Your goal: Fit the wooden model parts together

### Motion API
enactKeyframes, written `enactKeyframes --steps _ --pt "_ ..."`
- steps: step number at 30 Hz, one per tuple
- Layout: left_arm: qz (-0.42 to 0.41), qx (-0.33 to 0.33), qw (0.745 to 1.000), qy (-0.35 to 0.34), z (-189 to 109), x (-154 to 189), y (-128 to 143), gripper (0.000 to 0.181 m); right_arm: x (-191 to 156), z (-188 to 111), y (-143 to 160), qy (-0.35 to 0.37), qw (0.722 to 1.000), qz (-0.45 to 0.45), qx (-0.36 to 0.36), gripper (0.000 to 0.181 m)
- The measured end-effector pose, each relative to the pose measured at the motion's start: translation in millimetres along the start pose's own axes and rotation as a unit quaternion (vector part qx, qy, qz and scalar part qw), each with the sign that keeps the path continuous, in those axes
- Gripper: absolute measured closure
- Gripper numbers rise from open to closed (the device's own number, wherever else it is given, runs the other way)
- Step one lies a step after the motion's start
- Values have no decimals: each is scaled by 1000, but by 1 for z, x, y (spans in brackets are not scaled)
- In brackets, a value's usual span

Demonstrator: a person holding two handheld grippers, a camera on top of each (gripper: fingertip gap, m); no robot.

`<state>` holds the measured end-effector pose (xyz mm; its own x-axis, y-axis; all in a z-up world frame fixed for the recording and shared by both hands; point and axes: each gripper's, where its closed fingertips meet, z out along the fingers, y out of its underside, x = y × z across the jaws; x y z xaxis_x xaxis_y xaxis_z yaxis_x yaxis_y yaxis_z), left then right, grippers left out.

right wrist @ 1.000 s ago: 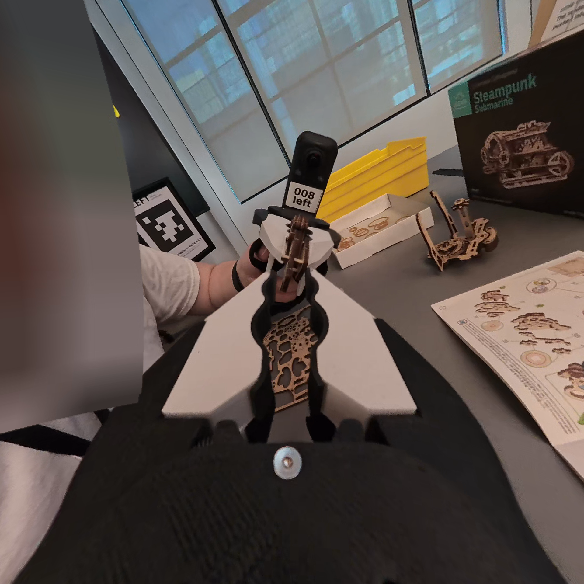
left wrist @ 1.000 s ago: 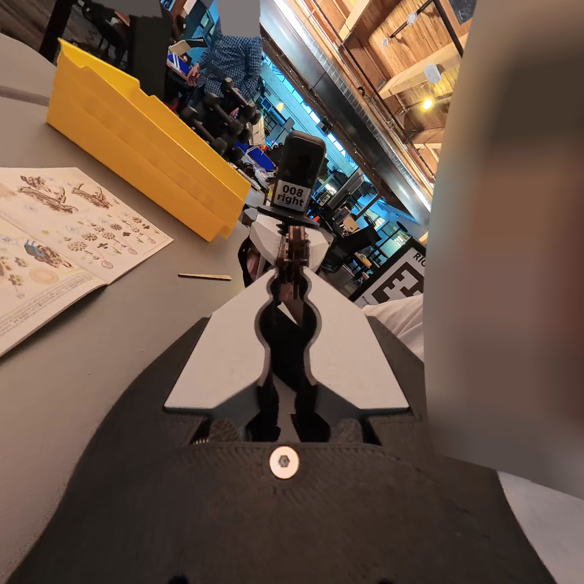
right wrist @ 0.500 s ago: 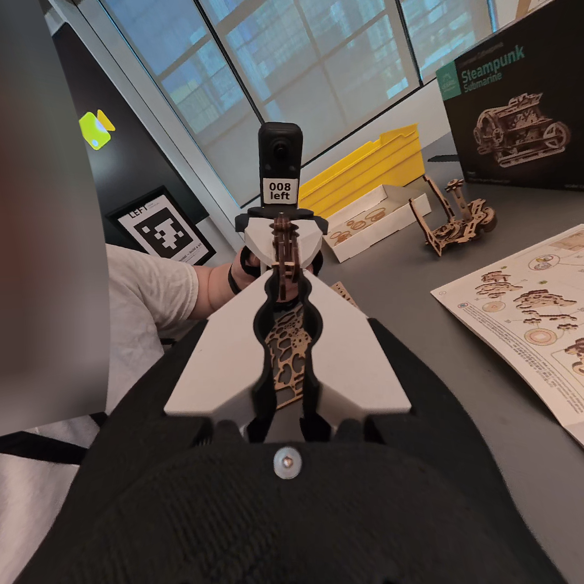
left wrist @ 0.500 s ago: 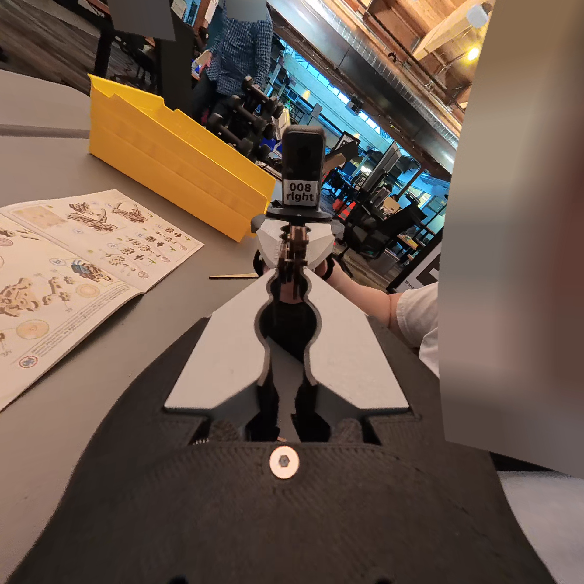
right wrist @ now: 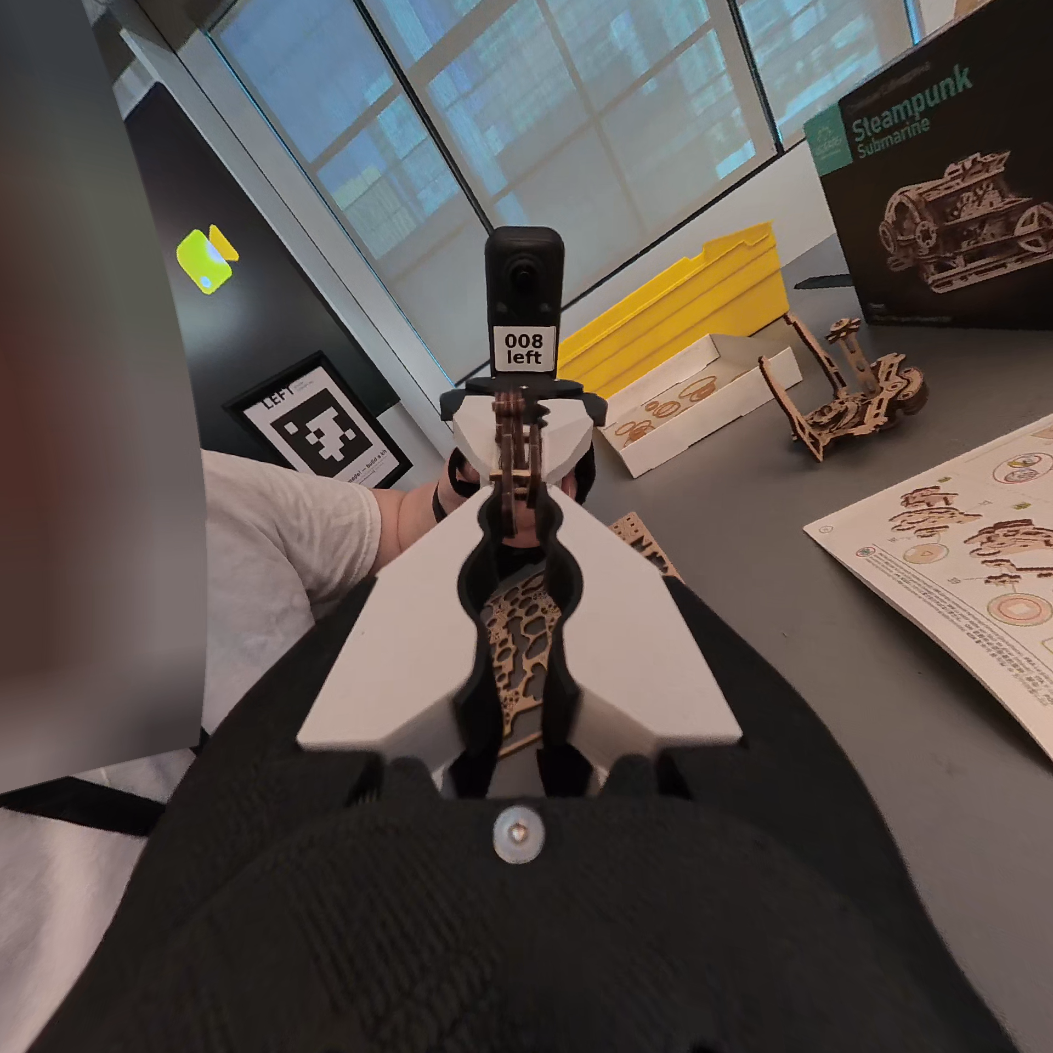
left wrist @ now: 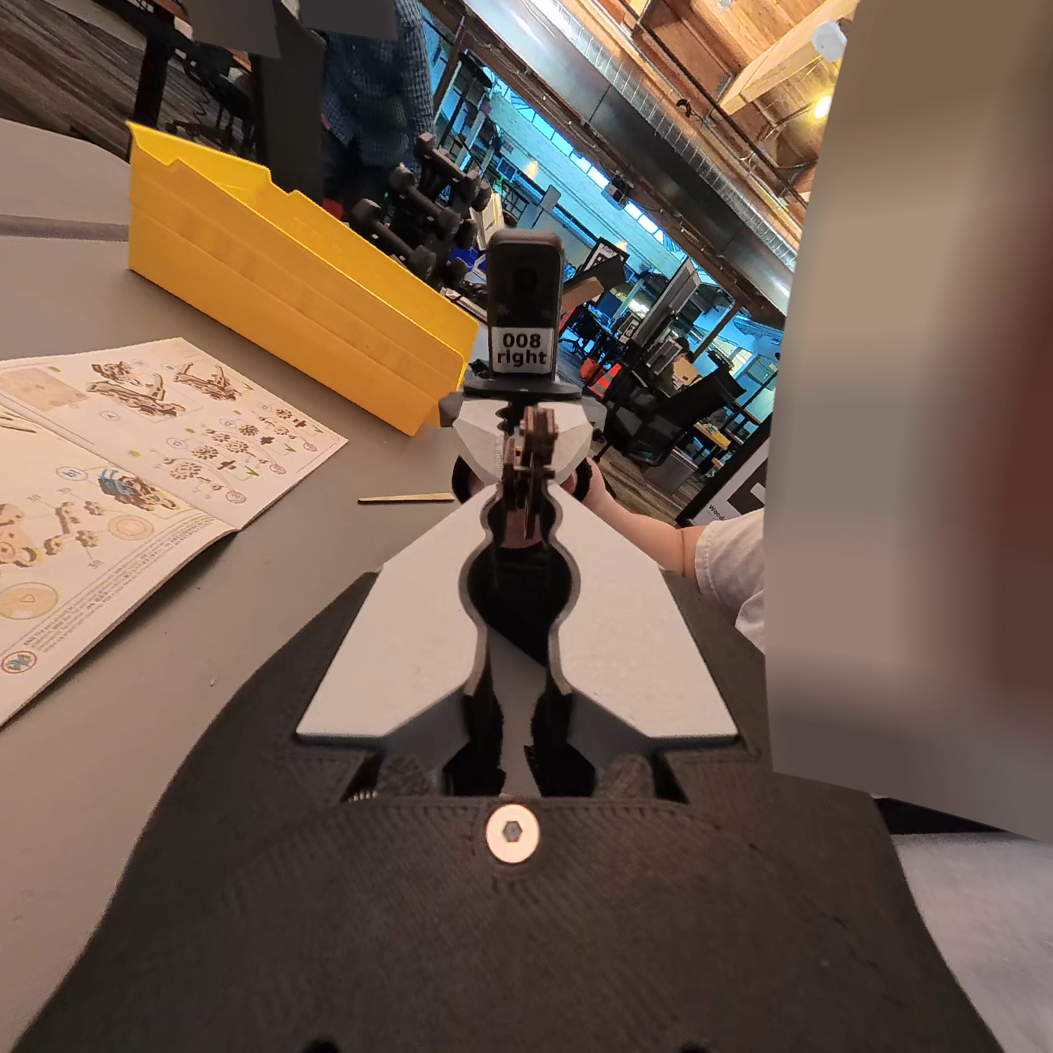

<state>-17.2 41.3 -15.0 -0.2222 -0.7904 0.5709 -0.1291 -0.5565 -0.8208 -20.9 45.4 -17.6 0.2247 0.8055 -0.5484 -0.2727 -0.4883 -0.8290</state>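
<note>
White tray [right wrist: 758,370] holds wooden rings [right wrist: 666,409] (flat).

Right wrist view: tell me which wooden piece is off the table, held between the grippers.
The small brown assembly pinched between both grippers' tips. The larger model frame stands on the table by the white tray; the perforated sheet lies flat below.

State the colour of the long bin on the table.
Yellow: the bin shows best in the left wrist view.

Small dark-brown wooden model part [left wrist: 527,467], a few thin laser-cut layers seen edge-on, sits upright dead center of both frames, held up off the table [right wrist: 515,450].
</note>
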Motion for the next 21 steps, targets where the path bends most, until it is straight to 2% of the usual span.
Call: enactKeyframes --steps 11,21 --pt "-62 22 998 25 -4 -5 -6 172 6 -5 -4 -54 991 121 32 174" --pt "-42 19 999 12 -6 -11 -8 172 12 -5 -2 -42 990 134 33 175"
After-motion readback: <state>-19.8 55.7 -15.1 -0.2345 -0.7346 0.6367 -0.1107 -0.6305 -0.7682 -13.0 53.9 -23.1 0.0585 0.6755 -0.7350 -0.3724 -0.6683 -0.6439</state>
